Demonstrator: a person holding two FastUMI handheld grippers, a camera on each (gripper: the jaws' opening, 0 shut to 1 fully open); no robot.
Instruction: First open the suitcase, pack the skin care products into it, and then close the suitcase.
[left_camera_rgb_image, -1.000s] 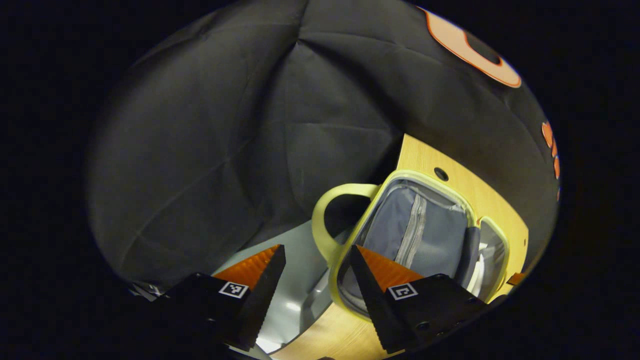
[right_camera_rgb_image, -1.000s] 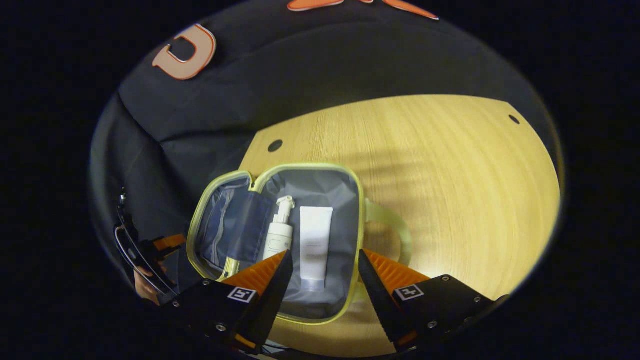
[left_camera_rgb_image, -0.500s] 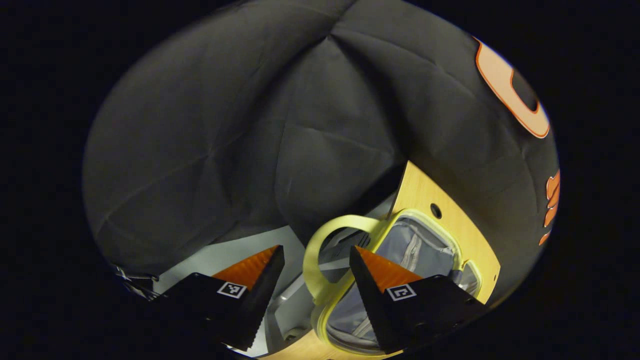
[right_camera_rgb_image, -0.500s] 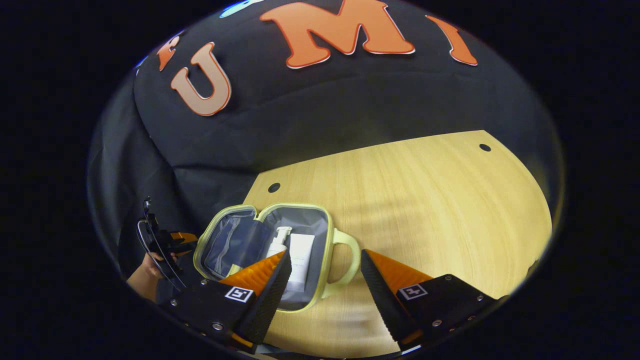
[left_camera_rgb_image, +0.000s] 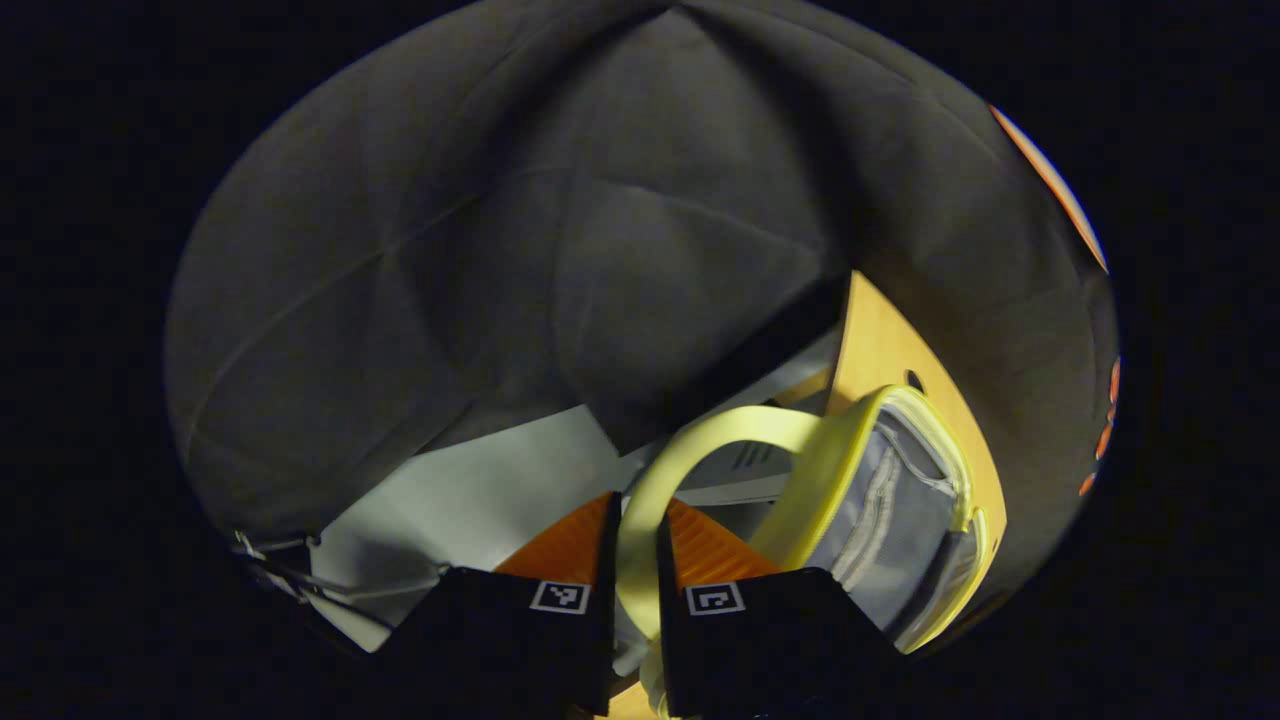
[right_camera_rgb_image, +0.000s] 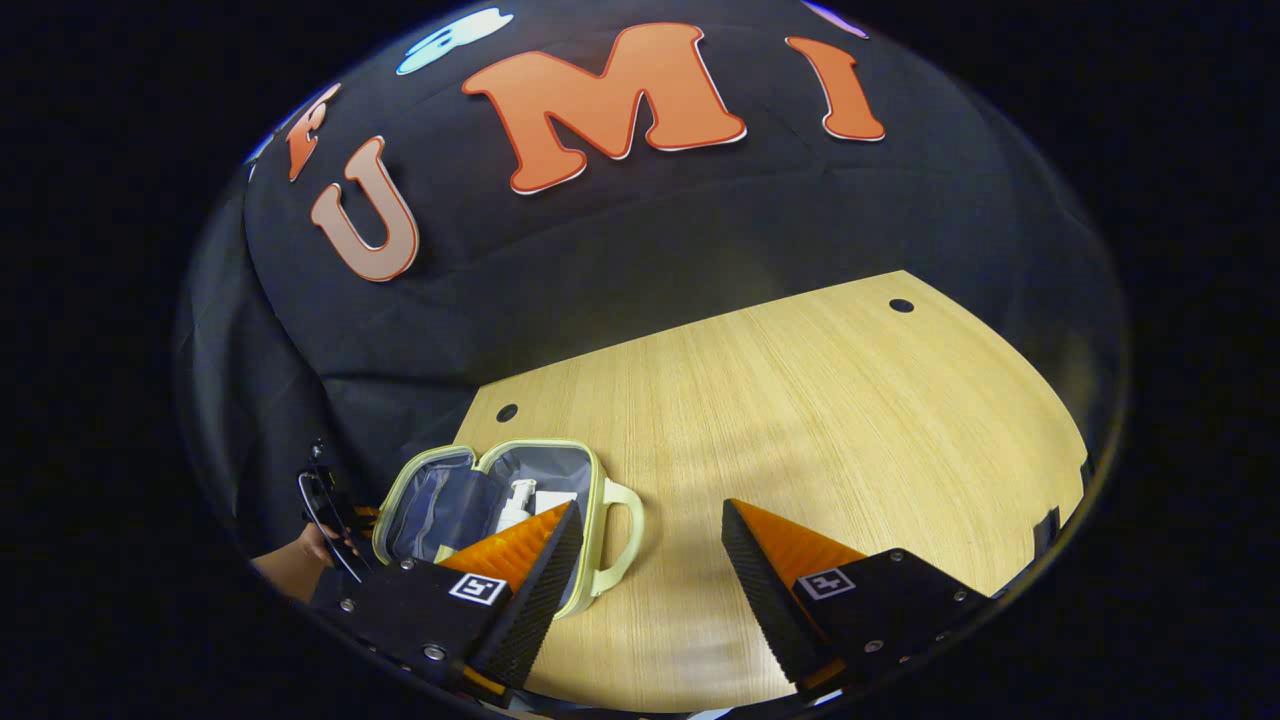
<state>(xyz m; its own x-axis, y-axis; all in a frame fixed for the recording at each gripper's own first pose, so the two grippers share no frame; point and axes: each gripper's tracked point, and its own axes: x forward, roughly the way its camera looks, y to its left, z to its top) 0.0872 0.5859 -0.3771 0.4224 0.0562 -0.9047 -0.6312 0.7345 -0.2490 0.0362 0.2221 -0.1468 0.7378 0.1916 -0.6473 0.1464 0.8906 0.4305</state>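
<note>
In the left gripper view the left tool (left_camera_rgb_image: 632, 560), at bottom centre, is clamped on the pale yellow loop handle (left_camera_rgb_image: 700, 450) of the small pale yellow suitcase with grey lining (left_camera_rgb_image: 880, 520), whose lid stands at lower right over the edge of the light wooden counter (left_camera_rgb_image: 880, 340). In the right gripper view the same suitcase (right_camera_rgb_image: 480, 490) lies open at lower left of the counter (right_camera_rgb_image: 800, 400), with a white pump bottle (right_camera_rgb_image: 517, 497) and a white tube (right_camera_rgb_image: 553, 497) inside; a hand (right_camera_rgb_image: 300, 560) shows at far lower left. The right tool (right_camera_rgb_image: 650, 520), at bottom centre, has its fingers wide apart with nothing between them.

The closing step seems to be in hand. To do it well, swing the lid by its handle in a smooth arc over the base, keeping the grip firm so the loop does not slip, and let the rims meet evenly; the free tool could steady the base.

Half a second ago the left tool was open around the handle; now it has shut on it. The right tool has drawn back, the suitcase looking smaller.
</note>
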